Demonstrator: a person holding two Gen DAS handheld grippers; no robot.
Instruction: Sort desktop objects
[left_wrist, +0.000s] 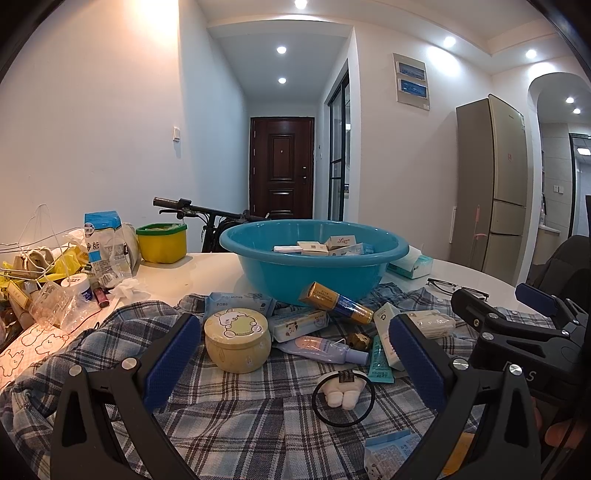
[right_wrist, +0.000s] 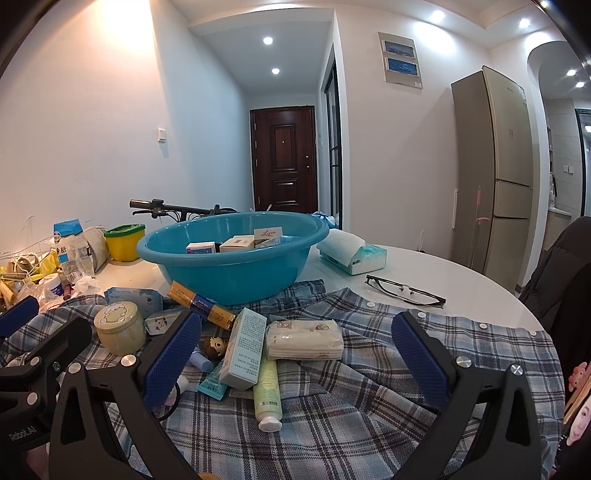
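A blue basin (left_wrist: 314, 269) (right_wrist: 232, 266) holding several small boxes stands on the white table beyond a plaid shirt (left_wrist: 258, 413) (right_wrist: 369, 406). On the shirt lie a round yellow tin (left_wrist: 236, 339) (right_wrist: 120, 326), a gold and blue tube (left_wrist: 334, 302) (right_wrist: 201, 304), a lilac tube (left_wrist: 321, 349), a black hair tie with a white charm (left_wrist: 343, 397), a pale teal box (right_wrist: 243, 349), a green tube (right_wrist: 266, 391) and a white tissue pack (right_wrist: 304, 339). My left gripper (left_wrist: 295, 362) is open above the tin and hair tie. My right gripper (right_wrist: 295, 358) is open around the box and tissue pack.
Clutter fills the table's left: a sugar bag (left_wrist: 105, 247), a yellow tub (left_wrist: 161, 242), wire hangers and wrappers. A tissue box (right_wrist: 351, 253) and black glasses (right_wrist: 404, 291) lie right of the basin. A bicycle handlebar (left_wrist: 192, 208) and a fridge (right_wrist: 495, 170) stand behind.
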